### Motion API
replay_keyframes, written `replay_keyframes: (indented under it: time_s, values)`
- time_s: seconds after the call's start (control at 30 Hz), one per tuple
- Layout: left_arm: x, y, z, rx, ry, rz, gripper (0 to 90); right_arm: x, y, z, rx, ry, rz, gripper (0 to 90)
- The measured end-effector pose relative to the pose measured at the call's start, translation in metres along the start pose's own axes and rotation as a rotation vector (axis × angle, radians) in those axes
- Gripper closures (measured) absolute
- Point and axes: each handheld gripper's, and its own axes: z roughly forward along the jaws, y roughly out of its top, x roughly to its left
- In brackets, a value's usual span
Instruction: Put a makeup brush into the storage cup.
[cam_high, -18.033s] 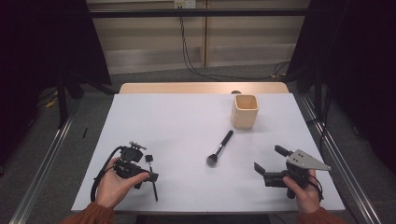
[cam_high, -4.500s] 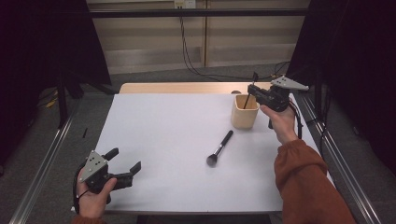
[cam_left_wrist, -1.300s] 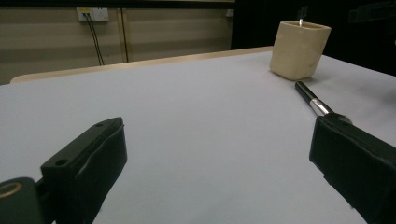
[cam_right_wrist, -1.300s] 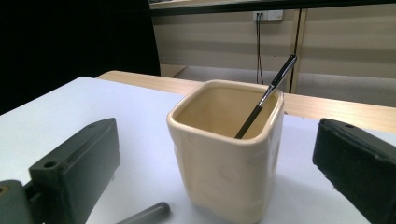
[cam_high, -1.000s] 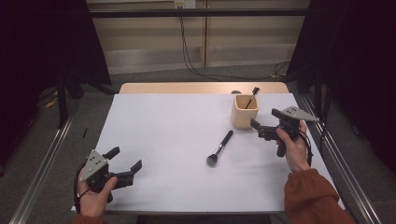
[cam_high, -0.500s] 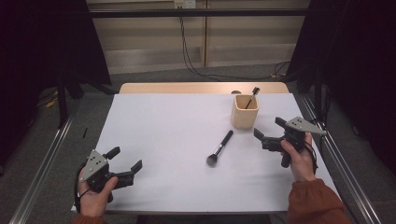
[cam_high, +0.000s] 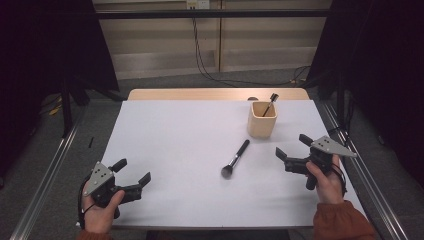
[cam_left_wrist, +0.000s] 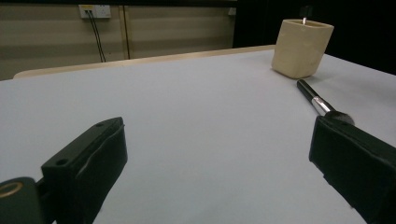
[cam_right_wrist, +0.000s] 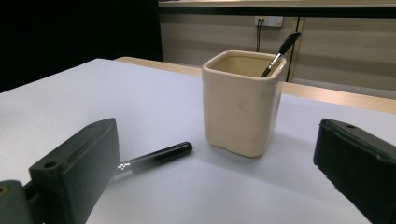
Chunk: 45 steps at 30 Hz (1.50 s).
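Observation:
A cream square cup (cam_high: 262, 120) (cam_right_wrist: 241, 107) (cam_left_wrist: 302, 48) stands upright at the table's back right. A thin black brush (cam_high: 270, 104) (cam_right_wrist: 280, 53) leans out of it. A larger black makeup brush (cam_high: 235, 159) (cam_left_wrist: 319, 102) (cam_right_wrist: 156, 158) lies flat on the white table, bristles toward the front. My right gripper (cam_high: 293, 150) (cam_right_wrist: 224, 182) hovers open at the right, in front of the cup, jaws empty. My left gripper (cam_high: 133, 171) (cam_left_wrist: 224, 177) rests open at the front left, nothing between its jaws.
The white tabletop (cam_high: 180, 140) has a wooden strip (cam_high: 200, 94) along its far edge. Metal rails (cam_high: 45, 175) run along both sides of the table. Cables (cam_high: 200, 45) hang down the back wall.
My right gripper, which stood at the cup 4.5 s ago, has drawn back toward the front right, empty. The thin brush now stands in the cup. The left gripper is still.

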Motion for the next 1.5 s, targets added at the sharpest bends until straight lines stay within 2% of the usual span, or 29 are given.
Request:
replay_keyframes:
  time_s: [0.23,0.53,0.8,0.9,1.07,1.5]
  values:
    - [0.0,0.0,-0.002,-0.004,-0.003,-0.004,4.3,0.004,-0.007,-0.013,0.012,-0.009,-0.002,0.3]
    - [-0.002,0.0,-0.005,-0.005,0.0,-0.005,4.3,0.005,-0.02,-0.039,0.027,-0.03,-0.01,0.2]
    - [-0.007,0.0,-0.008,-0.005,-0.001,-0.001,4.3,0.006,-0.034,-0.058,0.058,-0.005,-0.029,0.3]
    - [-0.007,0.0,-0.009,-0.005,-0.002,-0.002,4.3,0.005,-0.037,-0.065,0.054,-0.002,-0.021,0.2]
    - [-0.008,0.0,-0.009,-0.005,-0.003,0.001,4.3,0.006,-0.038,-0.065,0.05,0.0,-0.028,0.6]
    - [-0.006,-0.001,-0.008,0.001,-0.006,0.003,4.2,0.004,-0.038,-0.062,0.044,0.009,0.0,0.7]
